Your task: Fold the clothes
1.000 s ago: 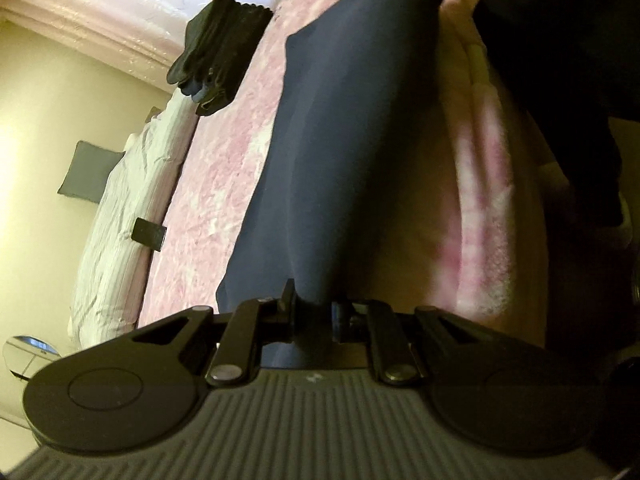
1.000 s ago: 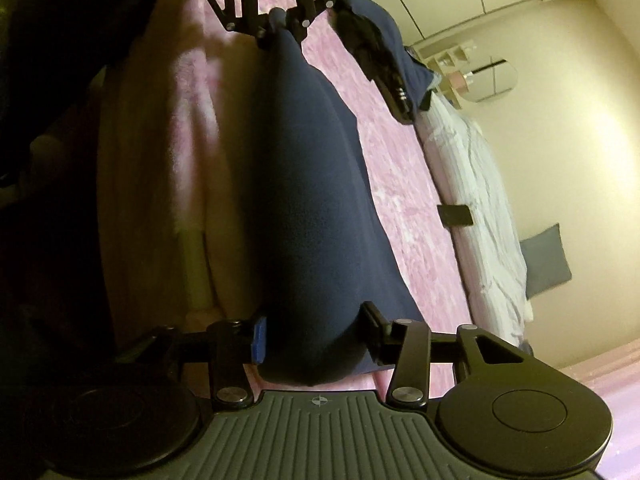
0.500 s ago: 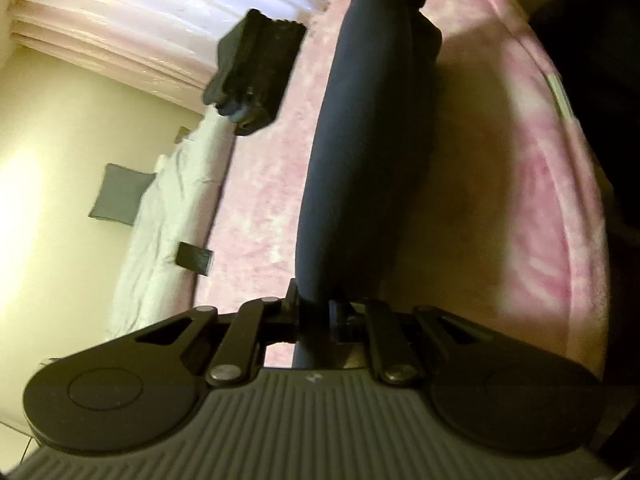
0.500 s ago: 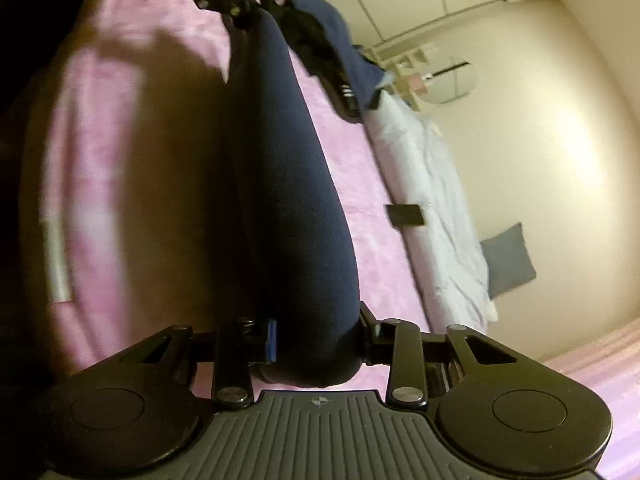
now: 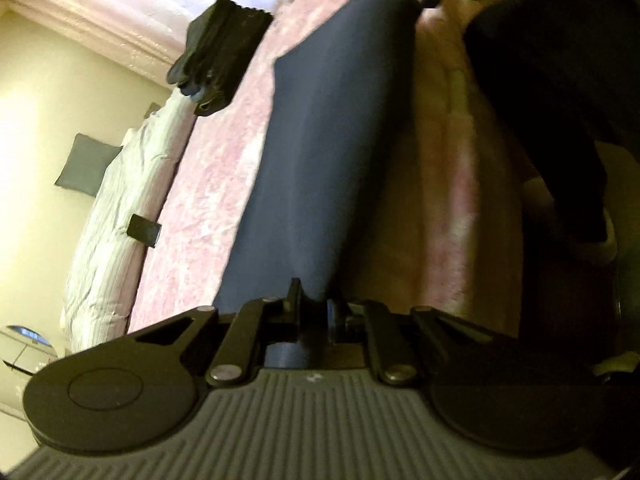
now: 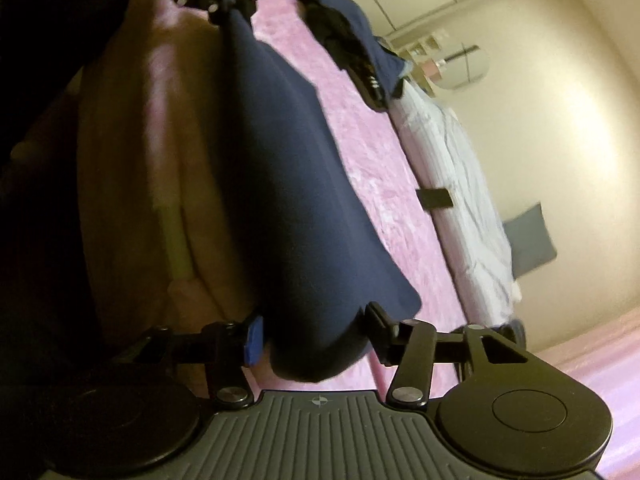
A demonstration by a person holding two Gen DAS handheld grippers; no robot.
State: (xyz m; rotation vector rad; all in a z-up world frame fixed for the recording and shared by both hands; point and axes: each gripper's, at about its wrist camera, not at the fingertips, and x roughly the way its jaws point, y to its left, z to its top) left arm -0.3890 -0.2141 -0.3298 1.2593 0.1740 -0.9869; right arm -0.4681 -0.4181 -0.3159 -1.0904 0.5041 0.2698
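Cloth (image 5: 336,152) hangs wider than half a second ago: then it showed as a narrow dark roll over the pink bed (image 5: 208,216), while its flat navy face is turned toward both cameras again. Its long axis runs from the left gripper (image 5: 314,308) to the right gripper (image 6: 312,332), stretched between them above the bed's near edge. The left jaws are pinched tight on one end; the right jaws, set wider, grip a thick bunch of the other. Motion blur softens everything. A dark pile (image 5: 220,48) lies farther along the bed, its contents unclear.
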